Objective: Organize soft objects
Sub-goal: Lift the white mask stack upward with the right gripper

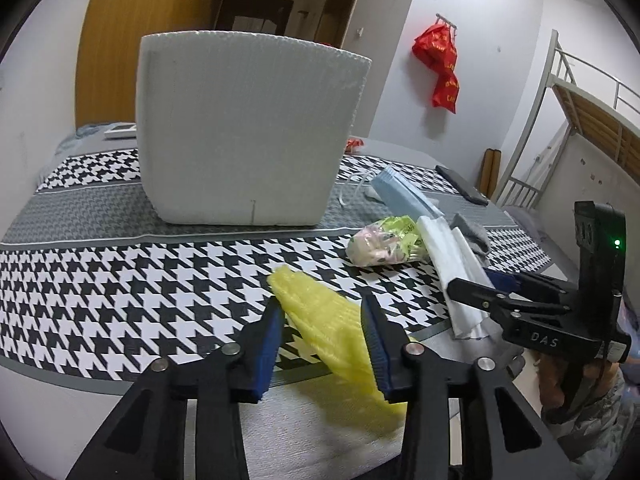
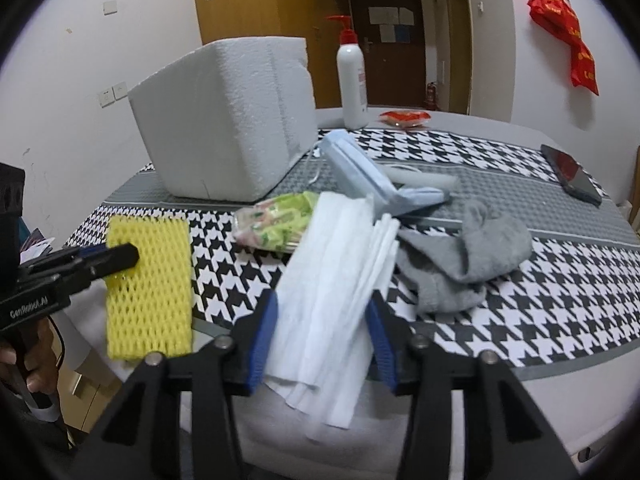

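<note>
Houndstooth cloth (image 2: 520, 320) in black, white and grey covers the table, and the soft things lie scattered along its near edge. Closest on the left, the left gripper (image 1: 324, 308) straddles the yellow foam net (image 1: 324, 320), its blue pads parted on either side and not clearly pressing it. Beside it, the right gripper (image 2: 322, 312) stands the same way over the white tissue stack (image 2: 332, 280), jaws apart, the sheets lying loose between them. Just beyond the tissues sits a green snack packet (image 2: 276, 216), with a grey sock (image 2: 468, 256) crumpled to the right. Behind those lie blue face masks (image 2: 360, 168), then the white foam box (image 2: 228, 120). Farther back stand a pump bottle (image 2: 352, 76) and a dark phone (image 2: 572, 174).
</note>
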Available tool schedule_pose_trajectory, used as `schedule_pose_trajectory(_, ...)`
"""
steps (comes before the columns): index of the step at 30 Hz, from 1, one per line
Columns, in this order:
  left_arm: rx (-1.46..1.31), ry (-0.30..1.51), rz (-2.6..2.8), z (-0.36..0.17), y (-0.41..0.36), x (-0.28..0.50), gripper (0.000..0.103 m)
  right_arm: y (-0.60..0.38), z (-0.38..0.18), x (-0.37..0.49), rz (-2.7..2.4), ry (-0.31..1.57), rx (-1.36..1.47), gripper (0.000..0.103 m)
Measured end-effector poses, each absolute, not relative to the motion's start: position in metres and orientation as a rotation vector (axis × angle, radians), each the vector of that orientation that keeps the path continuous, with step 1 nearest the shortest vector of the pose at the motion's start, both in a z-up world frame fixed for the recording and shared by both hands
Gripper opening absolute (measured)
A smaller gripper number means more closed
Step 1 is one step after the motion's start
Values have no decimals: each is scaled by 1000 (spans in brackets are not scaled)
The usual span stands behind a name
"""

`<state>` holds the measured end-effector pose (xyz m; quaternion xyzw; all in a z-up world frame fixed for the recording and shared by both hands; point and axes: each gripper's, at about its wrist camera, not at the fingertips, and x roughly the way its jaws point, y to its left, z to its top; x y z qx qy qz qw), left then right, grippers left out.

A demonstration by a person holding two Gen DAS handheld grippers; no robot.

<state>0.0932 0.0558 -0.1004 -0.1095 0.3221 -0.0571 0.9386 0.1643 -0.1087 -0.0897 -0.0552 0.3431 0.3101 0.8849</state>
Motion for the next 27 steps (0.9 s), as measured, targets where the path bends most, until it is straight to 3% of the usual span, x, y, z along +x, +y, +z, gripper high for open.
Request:
schedule_pose_trajectory(14,-159,746,-141,-112,31,107,43,-101,-96,172,619,733,-153,50)
schedule_pose_trajectory(15,-163,746,-144,-112,30,106,41,-101,-96,172,617,734,-158,47)
schedule_pose_trajectory(17,-159,754,-152,-114,27,108,16,-100,-97,170,610,727,-171,36)
schedule_pose_trajectory(19,-162,757,-156,-114,26,110,14,-100,-97,170,614,727,-174,21)
schedule_pose_trajectory(22,-159,726,-170,-109,26,106,11,-101,-97,171,615,734,-161,13)
schedule_pose_trajectory(27,-154,669,-171,-96,30,97,11,-107,-91,169,612,725,-128,11)
